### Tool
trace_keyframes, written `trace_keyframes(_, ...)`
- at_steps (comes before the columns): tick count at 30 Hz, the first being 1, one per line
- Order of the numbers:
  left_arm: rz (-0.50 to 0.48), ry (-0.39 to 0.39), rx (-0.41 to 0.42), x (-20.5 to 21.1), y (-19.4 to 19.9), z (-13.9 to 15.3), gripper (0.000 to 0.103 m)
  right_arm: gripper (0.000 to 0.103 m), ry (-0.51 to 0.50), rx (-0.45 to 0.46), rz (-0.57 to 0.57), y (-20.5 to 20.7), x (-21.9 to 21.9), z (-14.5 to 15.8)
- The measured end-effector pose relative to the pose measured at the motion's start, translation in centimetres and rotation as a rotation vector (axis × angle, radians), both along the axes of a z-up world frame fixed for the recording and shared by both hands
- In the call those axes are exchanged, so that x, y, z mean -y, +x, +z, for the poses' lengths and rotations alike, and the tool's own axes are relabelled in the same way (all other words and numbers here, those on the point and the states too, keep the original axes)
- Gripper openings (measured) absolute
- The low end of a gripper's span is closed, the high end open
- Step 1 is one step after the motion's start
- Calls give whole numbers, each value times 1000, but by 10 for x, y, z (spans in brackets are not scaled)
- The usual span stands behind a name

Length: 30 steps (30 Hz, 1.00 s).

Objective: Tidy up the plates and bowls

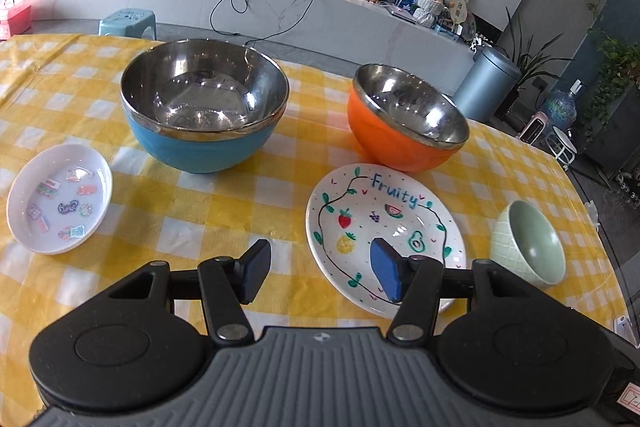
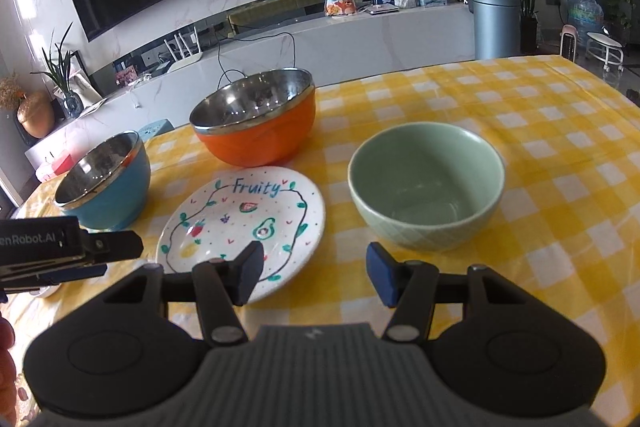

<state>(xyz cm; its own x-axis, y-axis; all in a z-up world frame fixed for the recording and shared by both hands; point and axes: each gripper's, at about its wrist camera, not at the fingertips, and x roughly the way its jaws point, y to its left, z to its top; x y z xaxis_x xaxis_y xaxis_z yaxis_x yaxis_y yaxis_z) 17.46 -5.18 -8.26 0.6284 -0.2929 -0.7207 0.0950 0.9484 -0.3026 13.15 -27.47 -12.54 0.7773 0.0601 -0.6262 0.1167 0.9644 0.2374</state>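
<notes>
A blue steel-lined bowl (image 1: 204, 115) and an orange steel-lined bowl (image 1: 404, 123) stand at the back of the yellow checked table (image 1: 192, 211). A small white sticker plate (image 1: 60, 199) lies at the left. The white "Fruity" plate (image 1: 360, 223) lies in front of the orange bowl, with a small green bowl (image 1: 528, 243) to its right. My left gripper (image 1: 320, 275) is open and empty above the table, its right finger over the Fruity plate. My right gripper (image 2: 314, 273) is open and empty between the Fruity plate (image 2: 244, 223) and the green bowl (image 2: 426, 187).
The left gripper's body (image 2: 60, 251) shows at the left of the right wrist view. Behind the table a white marble counter (image 1: 280, 7) holds a router, cables, a snack bag and a teddy bear. A grey bin (image 1: 486, 83) stands off the table's far right edge.
</notes>
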Motion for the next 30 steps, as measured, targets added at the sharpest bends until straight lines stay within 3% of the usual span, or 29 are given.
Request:
trace_keyframes(4, 20, -11, -27, -3, 10, -9, 70, 57, 1, -5, 1, 10, 0, -5)
trace_keyframes(15, 7, -62, -41, 0, 24, -23, 70, 58, 36, -29, -5, 24, 8, -17)
trace_keyframes(22, 8, -54, -15, 1, 40, -27, 49, 47, 71, -17, -14, 35, 7, -20)
trace_keyframes(26, 6, -54, 0, 2, 46, -28, 42, 42, 83, -5, -21, 37, 11, -22)
trace_keyframes(29, -1, -49, 8, 4, 47, -28, 31, 39, 79, -2, -24, 37, 11, -22)
trace_keyframes(30, -8, -47, 7, 5, 48, -28, 23, 34, 66, -3, -30, 37, 10, -22)
